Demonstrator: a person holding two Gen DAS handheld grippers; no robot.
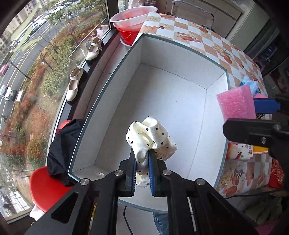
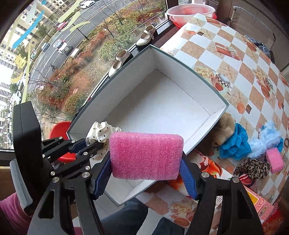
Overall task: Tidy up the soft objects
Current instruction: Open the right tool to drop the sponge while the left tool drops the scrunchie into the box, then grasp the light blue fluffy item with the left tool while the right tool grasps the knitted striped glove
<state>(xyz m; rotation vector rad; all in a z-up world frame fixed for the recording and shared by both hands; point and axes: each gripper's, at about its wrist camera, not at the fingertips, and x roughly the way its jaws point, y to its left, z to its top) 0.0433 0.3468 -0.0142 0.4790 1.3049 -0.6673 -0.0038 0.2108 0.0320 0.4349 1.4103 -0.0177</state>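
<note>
Left gripper (image 1: 142, 162) clenched on a cream polka-dot cloth (image 1: 150, 139), bunched above the blue fingers (image 1: 151, 173) and hanging over the near end of an open white box (image 1: 173, 101). Same cloth (image 2: 101, 134) and gripper (image 2: 88, 144) seen from the right wrist, at the box's near left corner.

Right gripper (image 2: 145, 176) grasping a pink foam block (image 2: 146, 155) across its width, blue fingers (image 2: 187, 182) pressed against both ends. Block held above the near edge of the box (image 2: 162, 108), not touching it. From the left wrist, the same block (image 1: 234, 104) at the right rim of the box, with one blue finger (image 1: 265, 105) of the right gripper against it.

Box interior bare, no soft things inside. Box resting on a desk (image 2: 234, 54) with a checkered cloth.

On the desk right of the box, well apart from both grippers: a brown furry piece (image 2: 224, 126), a blue cloth (image 2: 236, 142), a pale blue fluffy piece (image 2: 267, 139), a second pink foam block (image 2: 275, 160), and a leopard-print item (image 2: 252, 168).

Beyond the box, two cream shoes (image 1: 74, 85) on the window sill, and a pink basin (image 1: 133, 16) stacked on a red one. Red chair (image 1: 45, 188) at lower left with a black garment (image 1: 61, 153) draped over it.
</note>
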